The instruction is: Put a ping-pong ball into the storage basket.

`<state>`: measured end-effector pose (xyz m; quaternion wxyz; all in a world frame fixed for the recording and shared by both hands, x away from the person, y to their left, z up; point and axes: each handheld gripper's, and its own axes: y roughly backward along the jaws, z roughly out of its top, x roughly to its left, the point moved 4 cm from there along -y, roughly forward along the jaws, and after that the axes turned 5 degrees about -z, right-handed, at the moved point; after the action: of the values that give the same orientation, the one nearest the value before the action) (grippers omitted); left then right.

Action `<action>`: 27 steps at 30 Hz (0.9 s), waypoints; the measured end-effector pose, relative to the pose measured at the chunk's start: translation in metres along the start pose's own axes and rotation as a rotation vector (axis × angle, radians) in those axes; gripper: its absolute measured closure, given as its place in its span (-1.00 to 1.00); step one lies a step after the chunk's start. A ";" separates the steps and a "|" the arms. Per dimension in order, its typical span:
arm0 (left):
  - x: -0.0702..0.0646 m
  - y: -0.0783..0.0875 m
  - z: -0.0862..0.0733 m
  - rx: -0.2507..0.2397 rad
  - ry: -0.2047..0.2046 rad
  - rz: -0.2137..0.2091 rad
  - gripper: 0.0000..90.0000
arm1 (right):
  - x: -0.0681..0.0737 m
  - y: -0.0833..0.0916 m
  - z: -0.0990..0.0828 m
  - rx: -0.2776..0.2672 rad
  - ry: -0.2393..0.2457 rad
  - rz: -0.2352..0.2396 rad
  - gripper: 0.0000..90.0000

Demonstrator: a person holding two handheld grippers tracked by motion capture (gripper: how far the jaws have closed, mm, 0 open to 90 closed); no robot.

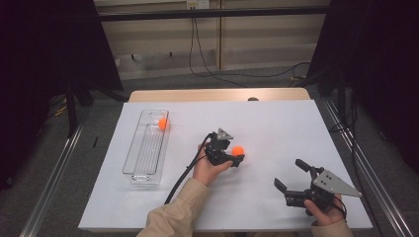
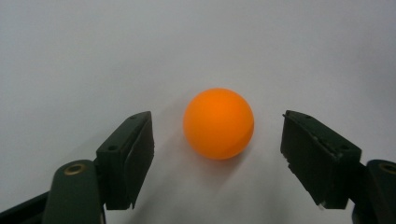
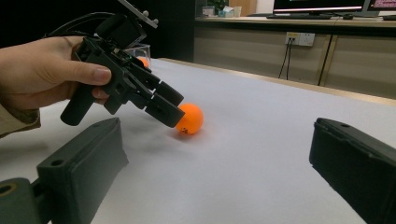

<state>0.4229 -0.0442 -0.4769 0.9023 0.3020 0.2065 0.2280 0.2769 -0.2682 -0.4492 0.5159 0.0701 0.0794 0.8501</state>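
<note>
An orange ball [image 1: 238, 150] [image 2: 218, 123] [image 3: 189, 118] rests on the white table top [image 1: 276, 123] near the middle. My left gripper [image 1: 236, 153] [image 2: 219, 137] [image 3: 173, 108] is low over the table with the ball between its jaws. A clear gap shows on each side of the ball, so the pads do not touch it and the gripper is open. My right gripper [image 1: 289, 174] [image 3: 217, 154] stands open near the front right of the table, nothing between its jaws, pointing towards the ball and the left gripper.
A long clear plastic tray [image 1: 132, 148] lies on the left side of the table, with a second orange ball [image 1: 163, 123] [image 3: 144, 61] at its far end. The left gripper's cable [image 1: 183, 175] trails back along the forearm. Cables hang by the far wall.
</note>
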 end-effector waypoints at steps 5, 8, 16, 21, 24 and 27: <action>0.001 -0.003 0.000 0.004 -0.004 0.004 -0.36 | 0.000 0.000 0.000 0.000 0.000 -0.001 -0.94; 0.001 -0.005 0.000 0.002 -0.003 0.002 -0.32 | 0.000 0.000 0.000 0.000 0.000 0.001 -0.94; 0.000 -0.012 -0.001 0.019 -0.014 -0.011 -0.19 | -0.001 0.000 0.000 -0.001 -0.003 -0.002 -0.94; -0.002 -0.015 0.000 0.017 -0.019 -0.016 -0.11 | 0.000 0.000 0.000 0.000 -0.003 -0.001 -0.94; -0.002 -0.016 0.000 0.027 -0.022 -0.011 -0.09 | -0.001 0.000 0.000 -0.001 0.001 -0.002 -0.94; -0.002 -0.018 -0.001 0.031 -0.021 -0.013 -0.06 | -0.001 0.000 0.000 0.000 0.001 -0.002 -0.94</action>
<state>0.4255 -0.0574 -0.4887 0.9011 0.3170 0.2027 0.2156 0.2768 -0.2689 -0.4492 0.5167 0.0694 0.0795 0.8496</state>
